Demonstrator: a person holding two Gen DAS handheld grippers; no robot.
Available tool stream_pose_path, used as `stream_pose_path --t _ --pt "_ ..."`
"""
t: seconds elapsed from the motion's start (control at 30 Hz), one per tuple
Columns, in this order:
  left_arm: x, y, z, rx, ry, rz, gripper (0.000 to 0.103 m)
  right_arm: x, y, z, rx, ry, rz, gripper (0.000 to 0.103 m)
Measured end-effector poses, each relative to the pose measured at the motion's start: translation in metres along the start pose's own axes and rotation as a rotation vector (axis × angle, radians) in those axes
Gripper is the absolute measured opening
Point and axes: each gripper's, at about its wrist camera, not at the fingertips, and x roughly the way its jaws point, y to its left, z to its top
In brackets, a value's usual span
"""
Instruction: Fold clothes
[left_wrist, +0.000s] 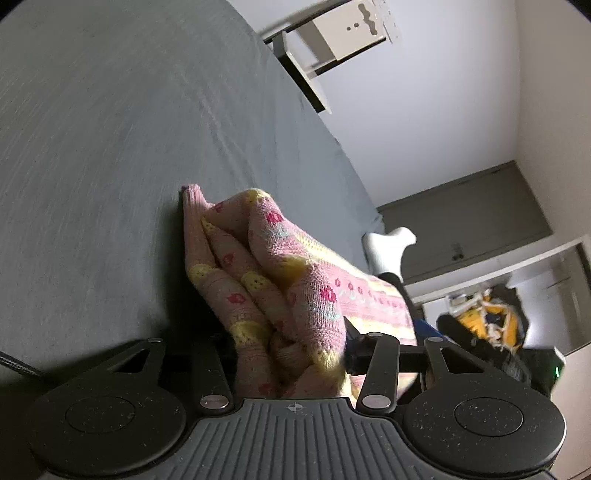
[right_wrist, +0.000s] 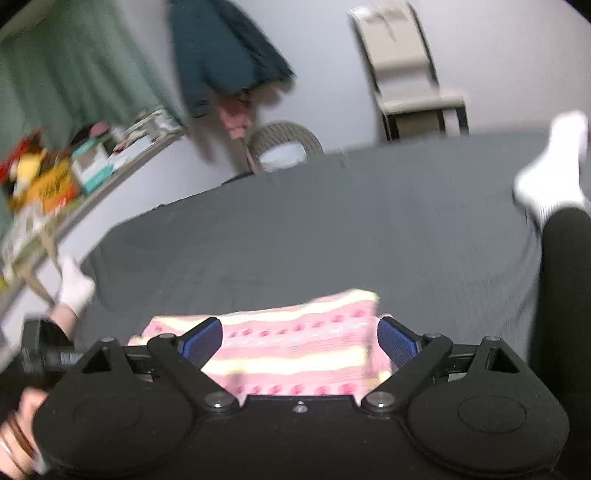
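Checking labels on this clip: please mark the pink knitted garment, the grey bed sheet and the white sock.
pink knitted garment (left_wrist: 295, 280), left wrist view, on the bunched folds.
grey bed sheet (right_wrist: 332, 221), right wrist view, on a bare stretch.
white sock (right_wrist: 546, 173), right wrist view, on the foot's middle.

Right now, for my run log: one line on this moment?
left hand-held gripper: shut on knit garment | right hand-held gripper: open over it | grey bed

You have a pink and yellow striped knit garment (left_wrist: 295, 280) with small red flower motifs, bunched into thick folds at the near edge of the grey bed.
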Motion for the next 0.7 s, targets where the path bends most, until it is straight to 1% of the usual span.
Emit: stream_pose_path --t 0.07,0.17,0.23,0.33,0.43,0.5,0.63,0.7 --pt "0.003 -0.007 0.002 0.025 0.0 0.036 0.047 0.011 -0.025 0.01 0.097 0.077 0.036 0.091" --pt "0.009 -0.009 0.012 0.024 0.018 0.091 0.047 0.034 -0.046 0.015 0.143 0.196 0.078 0.093" --pt "0.011 -0.007 0.017 0.013 0.022 0.092 0.047 0.049 -0.06 0.018 0.172 0.273 0.106 0.093" --pt "0.012 -0.006 0.018 -0.03 0.02 0.075 0.047 0.066 -0.064 0.012 0.174 0.344 0.137 0.093" --pt "0.017 -0.002 0.019 -0.044 0.02 0.079 0.047 0.07 -0.073 0.005 0.227 0.361 0.175 0.095" --pt "0.02 0.001 0.02 -0.055 0.021 0.081 0.047 0.071 -0.082 0.004 0.283 0.363 0.223 0.097" --pt "0.021 0.011 0.018 -0.084 0.027 0.077 0.048 0.07 -0.098 0.002 0.366 0.379 0.289 0.098" --pt "0.021 0.012 0.018 -0.086 0.03 0.076 0.048 0.074 -0.098 0.005 0.384 0.382 0.306 0.102"
